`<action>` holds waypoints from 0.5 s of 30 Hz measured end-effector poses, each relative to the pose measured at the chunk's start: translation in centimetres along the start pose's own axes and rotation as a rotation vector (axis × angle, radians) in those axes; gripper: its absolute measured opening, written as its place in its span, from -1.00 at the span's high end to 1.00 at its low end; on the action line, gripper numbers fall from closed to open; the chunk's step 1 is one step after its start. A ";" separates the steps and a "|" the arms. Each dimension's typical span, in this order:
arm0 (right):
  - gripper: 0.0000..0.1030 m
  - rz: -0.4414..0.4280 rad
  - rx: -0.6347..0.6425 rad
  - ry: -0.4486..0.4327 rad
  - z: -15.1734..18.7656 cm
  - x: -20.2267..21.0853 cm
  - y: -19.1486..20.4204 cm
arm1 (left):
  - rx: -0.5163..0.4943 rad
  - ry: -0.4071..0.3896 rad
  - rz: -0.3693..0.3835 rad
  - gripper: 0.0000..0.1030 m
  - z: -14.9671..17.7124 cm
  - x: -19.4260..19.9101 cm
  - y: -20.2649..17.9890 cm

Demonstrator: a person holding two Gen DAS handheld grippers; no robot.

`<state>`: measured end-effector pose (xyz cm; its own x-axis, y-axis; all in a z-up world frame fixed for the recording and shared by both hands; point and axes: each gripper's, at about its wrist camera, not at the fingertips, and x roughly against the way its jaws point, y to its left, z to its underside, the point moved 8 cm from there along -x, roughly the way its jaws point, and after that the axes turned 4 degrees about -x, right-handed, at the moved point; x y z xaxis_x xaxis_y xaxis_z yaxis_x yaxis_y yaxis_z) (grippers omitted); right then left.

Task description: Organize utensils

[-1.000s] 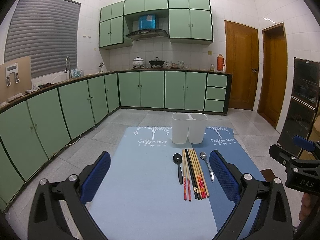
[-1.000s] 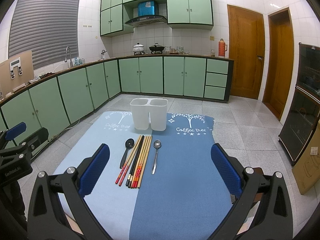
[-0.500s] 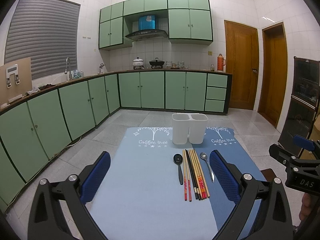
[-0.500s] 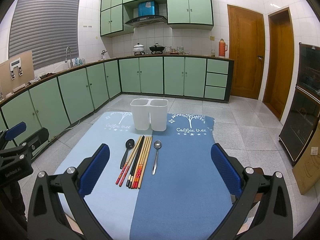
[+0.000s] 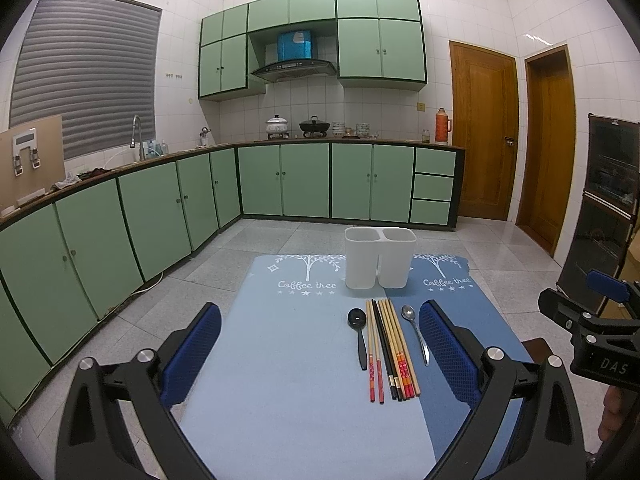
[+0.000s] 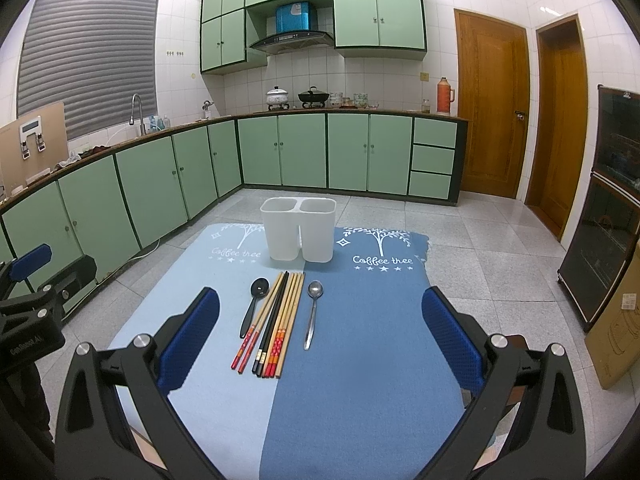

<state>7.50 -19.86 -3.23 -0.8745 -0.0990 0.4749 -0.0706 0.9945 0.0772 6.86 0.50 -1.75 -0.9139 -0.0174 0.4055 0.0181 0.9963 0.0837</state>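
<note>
On the blue mat [image 6: 360, 340], chopsticks [image 6: 276, 320] lay between a black spoon [image 6: 253, 304] and a metal spoon [image 6: 312, 310]. My left hand-held gripper [image 5: 320, 356] and right hand-held gripper [image 6: 320, 340] hovered spread wide, grasping nothing.

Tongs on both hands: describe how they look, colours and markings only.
Left tongs and right tongs match: black angular frames, silver bolts, blue textured pads. The right unit, seen from the left wrist, bears white "DAS" lettering. No cables or sleeves show.

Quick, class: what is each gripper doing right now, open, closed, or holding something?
Left gripper: open, holding nothing.
Right gripper: open, holding nothing.
</note>
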 end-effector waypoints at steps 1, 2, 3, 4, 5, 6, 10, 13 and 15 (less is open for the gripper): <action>-0.90 0.000 0.000 0.000 0.0 0.0 0.0 | 0.000 0.000 0.000 -0.88 0.0 0.0 0.0; -0.90 0.001 -0.001 -0.001 0.0 0.0 0.0 | 0.000 -0.001 -0.001 -0.88 0.0 0.0 0.0; -0.90 0.000 -0.001 0.000 0.0 0.0 0.0 | 0.000 -0.002 -0.001 -0.88 -0.1 0.0 0.0; -0.90 0.001 -0.001 0.000 0.0 0.0 0.0 | 0.000 -0.001 -0.001 -0.88 0.0 0.0 0.1; -0.90 0.000 -0.001 0.000 0.0 0.0 0.0 | 0.000 -0.001 -0.001 -0.88 0.0 0.0 0.1; -0.90 0.001 -0.001 0.000 0.0 0.0 0.0 | -0.001 -0.001 -0.001 -0.88 0.0 0.0 0.1; -0.90 0.000 0.000 0.001 0.1 -0.1 0.0 | 0.000 -0.001 -0.001 -0.88 0.0 -0.1 0.1; -0.90 0.001 -0.001 0.002 0.0 -0.1 0.0 | 0.000 -0.001 -0.001 -0.88 0.0 -0.1 0.1; -0.90 0.001 0.000 0.002 -0.2 -0.2 0.0 | 0.000 0.001 -0.002 -0.88 0.0 -0.1 0.2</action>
<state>7.78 -19.85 -3.15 -0.8734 -0.0977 0.4771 -0.0694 0.9946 0.0766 6.95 0.71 -1.81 -0.9137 -0.0196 0.4059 0.0161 0.9963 0.0842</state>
